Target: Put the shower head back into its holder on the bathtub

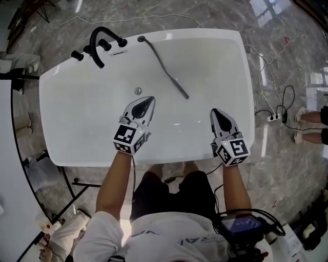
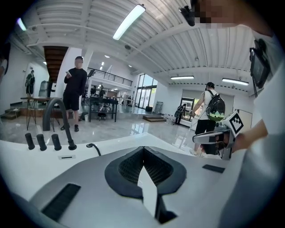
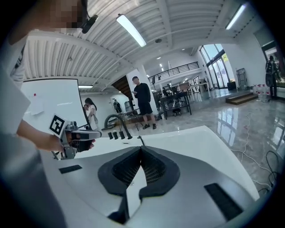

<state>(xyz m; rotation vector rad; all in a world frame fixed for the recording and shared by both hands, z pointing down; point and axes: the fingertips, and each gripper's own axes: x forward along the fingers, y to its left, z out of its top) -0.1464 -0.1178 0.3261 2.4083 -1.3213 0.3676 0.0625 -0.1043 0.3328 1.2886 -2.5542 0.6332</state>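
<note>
Head view, looking steeply down: a white bathtub (image 1: 92, 112) fills the middle of the frame, standing on a glossy marble floor (image 1: 220, 15). A black faucet (image 1: 100, 43) with a curved spout and several knobs stands on the tub's far left corner. Just beside it, a dark hose (image 1: 154, 53) comes out of the far rim and runs down into the basin. It ends in the slim dark shower head (image 1: 179, 88), which lies loose on the tub floor near the middle, well apart from the faucet. The left gripper (image 1: 149, 100) hovers over the tub's near left part and the right gripper (image 1: 214, 111) over its near right part, both pointing toward the far rim. Each gripper's own view shows its dark ribbed jaws pressed together at the tips with nothing between them. The person's bare forearms (image 1: 115, 179) reach over the near rim.
</note>
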